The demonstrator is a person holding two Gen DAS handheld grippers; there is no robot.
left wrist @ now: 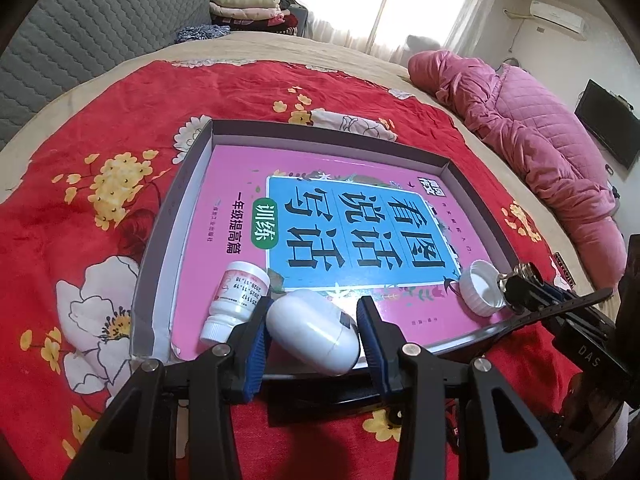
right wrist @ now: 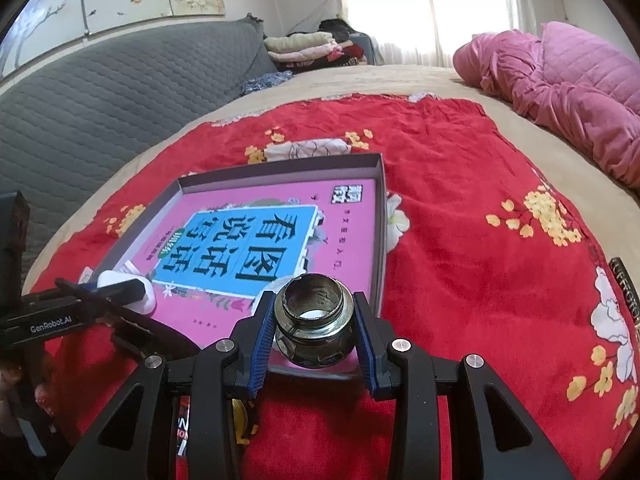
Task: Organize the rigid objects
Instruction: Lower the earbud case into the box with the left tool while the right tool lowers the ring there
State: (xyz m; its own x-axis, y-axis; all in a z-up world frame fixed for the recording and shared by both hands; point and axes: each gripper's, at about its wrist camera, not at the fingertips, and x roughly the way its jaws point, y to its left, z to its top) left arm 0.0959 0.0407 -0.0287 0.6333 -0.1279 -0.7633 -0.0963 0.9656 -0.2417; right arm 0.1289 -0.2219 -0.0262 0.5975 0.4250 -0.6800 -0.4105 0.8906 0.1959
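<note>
A shallow grey box (left wrist: 192,184) lies on the red flowered blanket and holds a pink and blue book (left wrist: 352,224). My left gripper (left wrist: 312,332) is shut on a white egg-shaped case (left wrist: 312,332) over the box's near edge. A small white pill bottle (left wrist: 236,300) lies on the book just left of it, and a white lid (left wrist: 480,288) lies on the right. My right gripper (right wrist: 316,328) is shut on a dark glass ink jar (right wrist: 316,328), open at the top, over the box's (right wrist: 380,216) near right corner. The left gripper (right wrist: 132,292) with the white case (right wrist: 116,280) shows at the left in the right wrist view.
The red blanket (right wrist: 460,240) covers a beige bed. A pink quilt (left wrist: 540,148) lies at the far right. A grey padded headboard (right wrist: 100,100) and folded clothes (left wrist: 244,8) are at the back. A dark object (right wrist: 626,280) lies at the right edge.
</note>
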